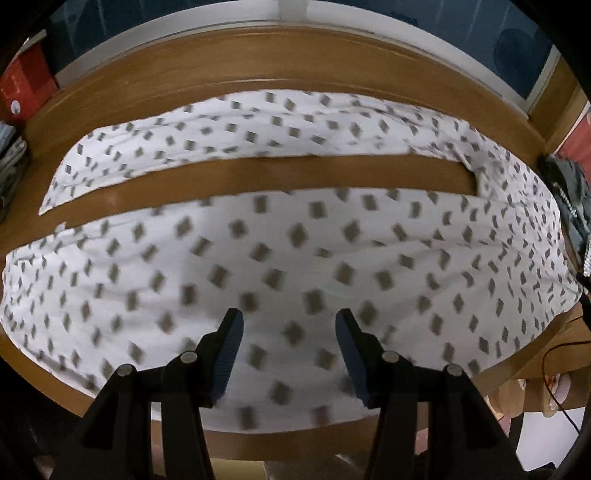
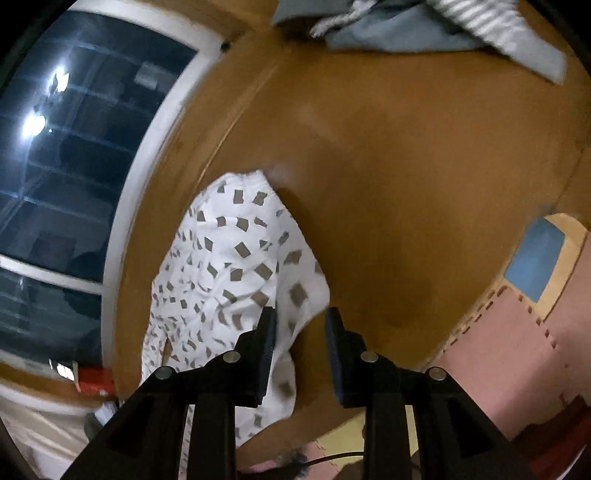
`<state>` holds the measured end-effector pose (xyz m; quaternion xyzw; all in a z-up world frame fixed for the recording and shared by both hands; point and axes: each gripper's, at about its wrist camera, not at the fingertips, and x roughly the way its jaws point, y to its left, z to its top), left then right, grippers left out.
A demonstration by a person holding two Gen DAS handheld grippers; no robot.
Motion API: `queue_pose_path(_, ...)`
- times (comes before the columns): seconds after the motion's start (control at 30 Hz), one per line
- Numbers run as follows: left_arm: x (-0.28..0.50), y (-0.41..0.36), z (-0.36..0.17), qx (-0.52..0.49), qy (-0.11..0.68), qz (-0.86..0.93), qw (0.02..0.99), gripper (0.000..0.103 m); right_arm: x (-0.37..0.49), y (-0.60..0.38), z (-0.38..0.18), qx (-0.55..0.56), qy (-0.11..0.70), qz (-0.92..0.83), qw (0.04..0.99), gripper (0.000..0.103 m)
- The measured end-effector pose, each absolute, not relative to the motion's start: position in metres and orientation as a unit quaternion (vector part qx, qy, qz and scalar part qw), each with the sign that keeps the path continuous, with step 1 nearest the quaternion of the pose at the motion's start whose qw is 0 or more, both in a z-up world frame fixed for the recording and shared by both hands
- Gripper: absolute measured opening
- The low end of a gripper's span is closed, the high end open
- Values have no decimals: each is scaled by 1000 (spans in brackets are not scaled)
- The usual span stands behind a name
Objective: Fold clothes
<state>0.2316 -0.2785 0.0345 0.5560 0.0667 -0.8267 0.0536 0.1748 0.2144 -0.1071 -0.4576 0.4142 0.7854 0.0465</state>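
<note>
The left tongs (image 1: 289,323) stand apart with nothing between them, hovering above a white garment (image 1: 295,258) printed with small grey-brown squares. The garment lies spread flat across the brown wooden surface (image 1: 258,88), filling nearly the whole width ahead of the left tongs. Farther ahead of them a long strip of bare wood shows between two parts of the cloth, which join again at the right end. Past the garment, beyond the far edge of the surface, runs a white window frame (image 1: 207,37) with dark glass. Off to the right of the left tongs, at the edge of the surface, sits a dark grey heap of cloth (image 1: 570,199).

The right tongs (image 2: 300,325) are also apart and hold nothing. One end of the same garment (image 2: 236,266) lies ahead of and under their left finger, bunched and creased; the right finger is over bare wood. Well ahead of them, at the far end of the surface, lies a grey-blue cloth (image 2: 406,29) with a white cord. To their right, below the surface edge, pink and blue floor mats (image 2: 517,332) show. A window (image 2: 74,166) runs along their left.
</note>
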Motion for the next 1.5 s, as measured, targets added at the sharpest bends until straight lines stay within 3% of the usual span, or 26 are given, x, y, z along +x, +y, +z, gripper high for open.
queue_pose_path(0.13,231,-264,26,564,72,-820,67,49,147,237,-121,-479,415,773,30,22)
queue_pose_path(0.17,231,-262,26,563,67,-821,72,50,140,241,-123,-484,412,771,26,8)
queue_pose_path(0.23,229,-257,26,566,59,-818,82,50,123,239,-110,-490,373,788,22,7)
queue_pose_path(0.43,227,-235,26,577,50,-812,71,50,125,216,10,-402,154,902,20,7)
queue_pose_path(0.6,232,-221,25,577,43,-813,67,53,129,223,-41,-468,91,876,70,7)
queue_pose_path(0.7,229,-228,23,581,42,-810,63,54,130,238,-80,-509,95,851,90,7)
queue_pose_path(0.77,225,-235,20,586,40,-807,60,54,131,243,-89,-519,100,843,97,20)
queue_pose_path(1.0,209,-262,32,588,36,-807,47,54,127,246,-46,-496,120,855,90,28)
queue_pose_path(1.07,195,-268,39,575,30,-817,34,54,120,243,-35,-488,129,859,84,38)
queue_pose_path(1.2,161,-270,46,555,12,-832,7,54,104,237,-15,-472,147,867,70,38)
queue_pose_path(1.5,89,-211,47,542,-11,-838,-57,54,34,226,-46,-501,155,851,25,38)
